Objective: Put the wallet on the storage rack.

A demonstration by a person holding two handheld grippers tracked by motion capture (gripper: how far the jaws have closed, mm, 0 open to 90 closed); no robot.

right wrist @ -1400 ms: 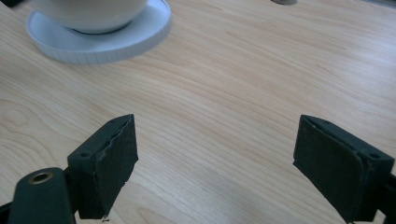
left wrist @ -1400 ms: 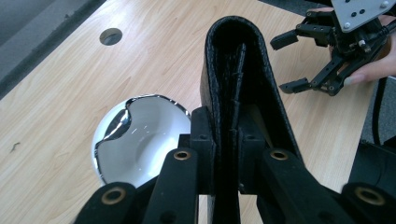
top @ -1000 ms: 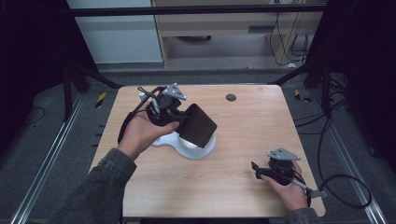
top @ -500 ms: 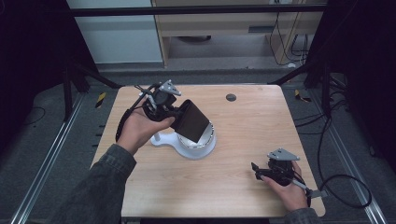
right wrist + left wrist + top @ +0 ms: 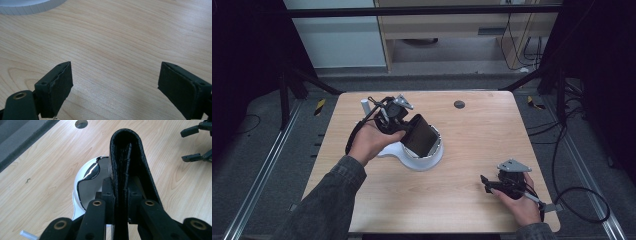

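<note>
My left gripper (image 5: 404, 126) is shut on a black leather-like folded case (image 5: 421, 136), held tilted just over a white round base (image 5: 428, 162) near the table's middle. In the left gripper view the case (image 5: 127, 152) stands on edge, clamped between the jaws (image 5: 120, 195). Under it lies the base's glossy top (image 5: 88, 177). Whether the case touches the base I cannot tell. My right gripper (image 5: 487, 184) rests at the front right of the table, open. Bare wood lies between its pads (image 5: 115, 87).
A small white tube (image 5: 365, 106) stands behind the left hand, and a round grommet hole (image 5: 459, 104) sits at the table's (image 5: 492, 130) far middle. The right gripper's open jaws (image 5: 195, 145) show far off in the left gripper view. Cables trail from both grippers.
The left hand has lowered the black case toward the white base and tilted it a little. The right hand and its gripper have not moved.
</note>
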